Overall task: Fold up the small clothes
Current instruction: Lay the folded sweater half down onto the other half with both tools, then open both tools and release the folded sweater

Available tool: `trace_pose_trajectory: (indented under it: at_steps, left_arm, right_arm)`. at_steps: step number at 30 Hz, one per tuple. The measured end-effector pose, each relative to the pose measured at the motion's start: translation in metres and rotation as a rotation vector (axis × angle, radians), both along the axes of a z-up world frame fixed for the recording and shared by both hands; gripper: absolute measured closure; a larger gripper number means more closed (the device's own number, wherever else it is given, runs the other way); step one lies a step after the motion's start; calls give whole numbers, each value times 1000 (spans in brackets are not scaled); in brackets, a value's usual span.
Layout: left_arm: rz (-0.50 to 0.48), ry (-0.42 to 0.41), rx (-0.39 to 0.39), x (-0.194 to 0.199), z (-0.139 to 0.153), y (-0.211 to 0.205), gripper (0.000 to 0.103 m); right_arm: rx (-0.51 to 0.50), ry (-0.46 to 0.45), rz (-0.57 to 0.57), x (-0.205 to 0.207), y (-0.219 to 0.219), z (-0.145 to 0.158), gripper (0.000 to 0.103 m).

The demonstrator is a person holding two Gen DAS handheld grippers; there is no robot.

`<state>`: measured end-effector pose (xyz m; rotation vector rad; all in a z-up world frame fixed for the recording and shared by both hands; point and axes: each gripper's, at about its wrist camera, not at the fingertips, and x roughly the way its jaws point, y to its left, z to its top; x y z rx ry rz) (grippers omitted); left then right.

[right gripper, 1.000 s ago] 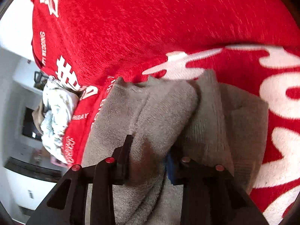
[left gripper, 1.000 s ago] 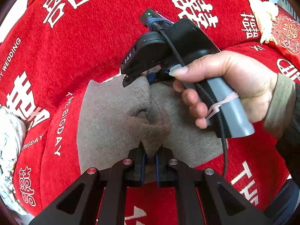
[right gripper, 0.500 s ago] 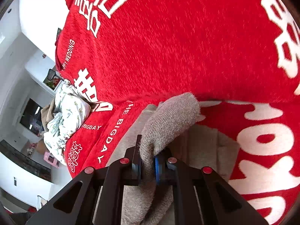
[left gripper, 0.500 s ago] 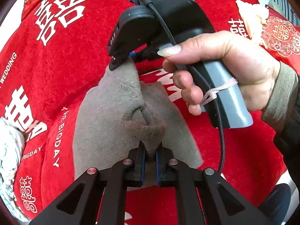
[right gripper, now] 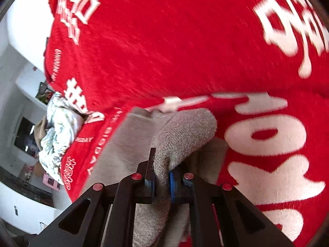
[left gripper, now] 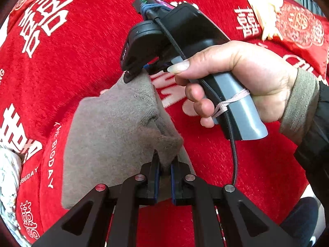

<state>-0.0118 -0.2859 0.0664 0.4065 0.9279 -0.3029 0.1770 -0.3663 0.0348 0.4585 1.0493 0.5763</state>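
Both grippers pinch one grey cloth over a red blanket.

A crumpled patterned cloth (left gripper: 8, 177) lies at the far left edge. The grey cloth (left gripper: 111, 135) rests on the red blanket (left gripper: 78, 61); the left gripper (left gripper: 164, 164) has its jaws pressed onto a near fold, the right gripper (right gripper: 161, 177), in a hand (left gripper: 246, 78), onto its raised far edge.

Red blanket (left gripper: 216, 150) — white print "THE BIGDAY", double-happiness characters; "WEDDING" partly legible in right wrist view. Black gripper body (left gripper: 141, 47) — "DAS".
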Motion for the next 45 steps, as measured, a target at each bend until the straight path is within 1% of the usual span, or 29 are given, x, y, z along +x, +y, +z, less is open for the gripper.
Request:
trace_pose_trajectory:
  at_steps: [4,8,9,10,11,12,13,14,15,18,20,23,25,27,28,29,30,31,32,33,34,35,37,38,40,41,42,43,45]
  left_arm:
    - [-5,18,32,2,-16,-6,94]
    - [-17,25,49,5,-23,-11,93]
    - [-21,21,53,4,-23,-12,93]
    - [-22,20,52,4,-23,-11,91]
    - [-20,22,49,2,-22,-11,82]
    - [-30,42,12,1,-19,-7,48]
    - [-29,47,-5,0,-17,-5,11]
    - [-15,19,-23,-5,-12,2,4]
    - [-8,-42,-41,-16,-4,12,4]
    - [-59,-87,-44,-39,-1,27,4]
    - [-70,-135,-23,-54,-8,41,4]
    - [-80,-131,24,-62,-30,58,4]
    - [-88,-162,51,-63,-37,59,4]
    - [-99,-182,44,-61,-40,61,4]
    - [-89,-177,25,-55,-41,64,4]
    - [-67,-185,23,-48,-42,67,4]
    - [-18,-198,29,-41,-42,75,4]
    - [48,-172,23,-28,-45,87,4]
    - [91,-127,-1,-20,-48,96,4]
    - [164,-30,-87,-8,-53,117,4]
    - [224,23,-136,-4,-57,133,4]
    - [253,59,-177,-3,-60,147,4]
    - [257,92,-237,-9,-60,165,4]
    - [250,92,-252,-13,-57,169,4]
    - [191,80,-341,-27,-36,179,4]
    - [166,55,-387,-31,-22,183,4]
    - [154,31,-413,-32,-10,185,4]
    - [144,-20,-455,-29,11,187,4]
    - [152,-53,-513,-16,31,187,4]
  right_arm:
    - [-7,30,-18,0,-6,-23,92]
    - [-43,35,-31,0,-6,-36,92]
    - [-48,34,-39,0,-6,-36,90]
    - [-56,36,-47,-1,-6,-35,87]
    - [-68,44,-58,-1,-7,-34,75]
    - [-86,56,-72,-2,-7,-32,56]
    - [-104,61,-89,-4,-10,-29,49]
    - [-117,47,-107,-10,-14,-23,42]
    - [-124,25,-119,-16,-16,-17,38]
    - [-113,-42,-136,-46,-21,5,34]
    - [-101,-79,-148,-68,-22,17,34]
    - [-72,-118,-167,-96,-22,31,34]
    - [-49,-141,-173,-111,-18,39,34]
    - [-39,-156,-167,-122,-8,48,34]
    - [-38,-158,-160,-126,-4,50,34]
    - [-44,-163,-149,-132,2,53,34]
    - [-59,-170,-139,-137,7,55,33]
    - [-83,-175,-128,-143,13,57,33]
    - [-101,-176,-119,-149,17,58,33]
    - [-116,-176,-113,-153,21,57,33]
    - [-126,-179,-110,-157,23,58,33]
    - [-129,-182,-113,-162,23,58,33]
    - [-99,-191,-128,-170,22,61,33]
    - [-81,-198,-134,-172,22,61,33]
    - [-40,-210,-130,-176,26,63,33]
    - [-25,-207,-111,-177,31,61,33]
    - [-19,-202,-92,-177,37,59,33]
    - [-17,-197,-70,-177,43,55,33]
    - [-8,-175,-35,-177,53,44,33]
